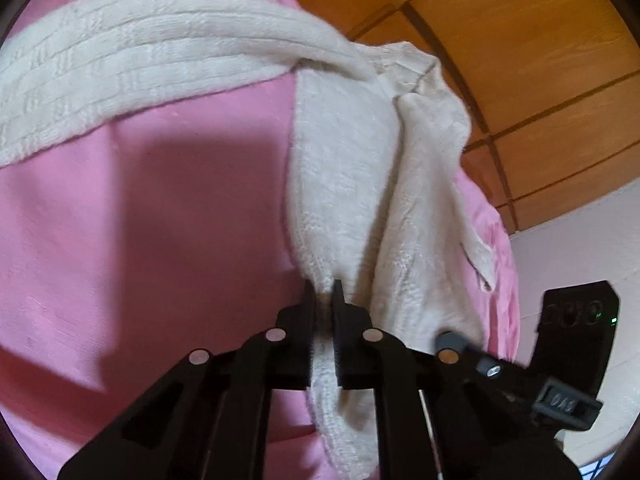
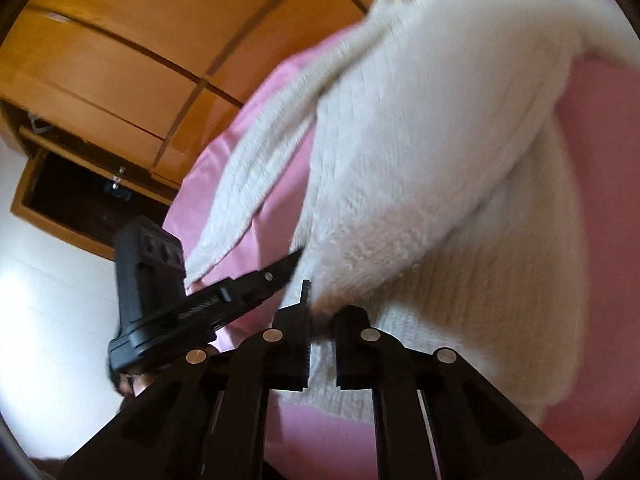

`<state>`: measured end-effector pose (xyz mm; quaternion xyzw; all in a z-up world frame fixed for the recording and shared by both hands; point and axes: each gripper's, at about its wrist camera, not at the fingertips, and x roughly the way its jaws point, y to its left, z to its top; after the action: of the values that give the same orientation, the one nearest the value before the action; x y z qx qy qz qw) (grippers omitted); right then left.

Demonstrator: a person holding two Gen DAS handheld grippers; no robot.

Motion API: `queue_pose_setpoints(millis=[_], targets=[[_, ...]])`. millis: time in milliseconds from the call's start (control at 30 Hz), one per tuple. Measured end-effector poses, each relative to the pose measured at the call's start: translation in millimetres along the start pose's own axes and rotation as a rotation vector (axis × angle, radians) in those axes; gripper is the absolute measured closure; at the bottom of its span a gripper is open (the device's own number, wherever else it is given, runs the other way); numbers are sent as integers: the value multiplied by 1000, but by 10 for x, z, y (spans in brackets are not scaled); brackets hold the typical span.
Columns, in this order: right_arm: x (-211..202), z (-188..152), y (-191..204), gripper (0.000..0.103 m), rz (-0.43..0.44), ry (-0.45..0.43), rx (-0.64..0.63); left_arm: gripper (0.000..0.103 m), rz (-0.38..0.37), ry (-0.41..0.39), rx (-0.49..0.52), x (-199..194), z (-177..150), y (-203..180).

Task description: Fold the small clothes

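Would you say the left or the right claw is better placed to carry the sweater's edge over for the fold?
Probably neither: left claw and right claw both pinch the cream sweater hem.

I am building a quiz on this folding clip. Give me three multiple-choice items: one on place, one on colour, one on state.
1. Where does the cream knitted sweater lie?
A. on a pink sheet
B. inside the wooden wardrobe
C. on a chair

2. What colour is the sweater?
A. blue
B. cream
C. black

3. How is the left tool?
A. wide open
B. shut on the sweater
C. out of view

Key: A, pink sheet shows all around it; B, pale cream knit; B, knit is pinched between its fingers.
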<state>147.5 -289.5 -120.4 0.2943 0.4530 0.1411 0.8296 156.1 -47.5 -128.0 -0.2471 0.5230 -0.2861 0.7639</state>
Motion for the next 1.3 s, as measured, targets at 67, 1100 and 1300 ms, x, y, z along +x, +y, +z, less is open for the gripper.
queue_pose_setpoints(millis=[67,1100,1300], targets=[[-301,26,67,97,-20,-63,-40,99,-13,-19,2,-81,6,-51],[-1987,-1014,-1161,48,-495,-188,84,49,150,-70,-70,-1306,-812,404],[-1712,-854,-1124,45,-603,-190,23,92,242,-14,33,-1116,-983,327]])
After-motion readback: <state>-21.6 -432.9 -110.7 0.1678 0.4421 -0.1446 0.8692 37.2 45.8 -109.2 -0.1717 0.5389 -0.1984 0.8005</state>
